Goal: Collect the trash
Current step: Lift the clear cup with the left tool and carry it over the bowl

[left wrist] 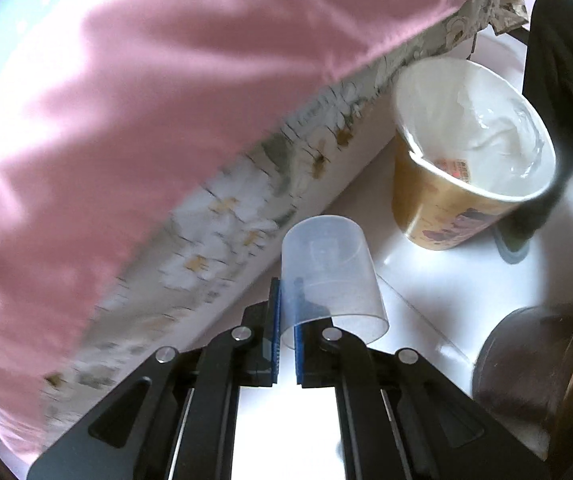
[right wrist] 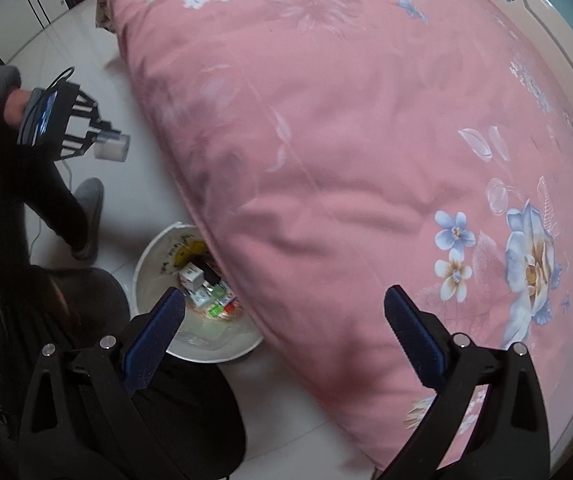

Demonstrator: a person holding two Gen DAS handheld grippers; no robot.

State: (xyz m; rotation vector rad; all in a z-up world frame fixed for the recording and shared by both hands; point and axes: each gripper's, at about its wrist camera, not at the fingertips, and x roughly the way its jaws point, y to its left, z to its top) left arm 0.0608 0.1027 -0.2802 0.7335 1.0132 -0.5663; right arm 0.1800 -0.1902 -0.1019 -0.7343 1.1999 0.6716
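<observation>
A clear plastic cup (left wrist: 328, 276) hangs above the white floor with my left gripper (left wrist: 286, 316) shut on its rim; its blue pads pinch the thin wall. Beyond it stands a gold trash bin (left wrist: 446, 216) with a clear liner, beside the bed. In the right wrist view the same left gripper (right wrist: 104, 136) holds the cup (right wrist: 112, 147) at the far left. My right gripper (right wrist: 282, 332) stands open, nothing between its fingers, above the bin (right wrist: 154, 256), which holds small cartons and wrappers.
A bed with a pink floral quilt (right wrist: 346, 140) fills most of both views and overhangs the bin. A person's dark trouser leg (right wrist: 58, 208) and grey slipper (right wrist: 90, 216) stand on the floor to the left. A dark round object (left wrist: 526, 360) sits at lower right.
</observation>
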